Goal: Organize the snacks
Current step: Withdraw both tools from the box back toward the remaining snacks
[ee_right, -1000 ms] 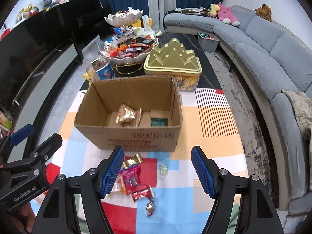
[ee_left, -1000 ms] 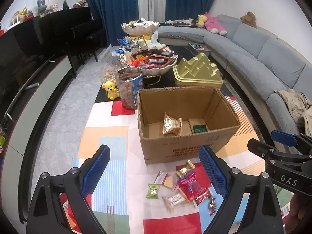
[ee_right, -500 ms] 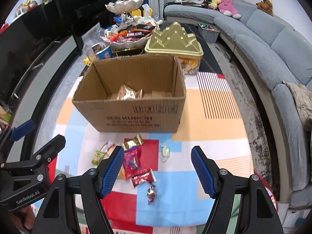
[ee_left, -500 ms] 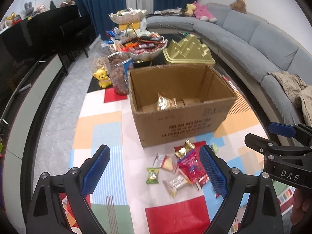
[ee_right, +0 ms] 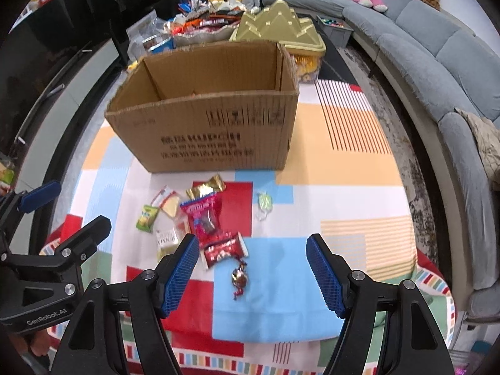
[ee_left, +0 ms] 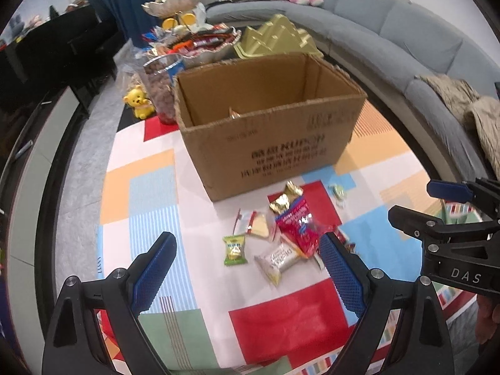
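Note:
An open cardboard box (ee_left: 281, 143) (ee_right: 215, 137) stands on a colourful tablecloth. Several loose snacks lie in front of it: a green packet (ee_left: 234, 250) (ee_right: 147, 217), a white packet (ee_left: 278, 259), a red bag (ee_left: 297, 225) (ee_right: 203, 215), a gold packet (ee_left: 286, 197) (ee_right: 206, 189), a small red packet (ee_right: 223, 250), a wrapped candy (ee_right: 240, 279) and a pale green candy (ee_right: 264, 203). My left gripper (ee_left: 247, 275) is open and empty above the green and white packets. My right gripper (ee_right: 253, 272) is open and empty over the wrapped candy.
Behind the box stand a gold mountain-shaped tin (ee_right: 276, 26), a tiered snack bowl (ee_right: 200, 28), a nut jar (ee_left: 162, 87) and a yellow bear figure (ee_left: 139, 104). A grey sofa (ee_right: 437, 72) curves along the right. A dark TV cabinet (ee_left: 37, 72) runs along the left.
Both grippers have dropped lower and closer to the loose snacks in front of the box. The box interior is now mostly hidden behind its front wall. Both stay open.

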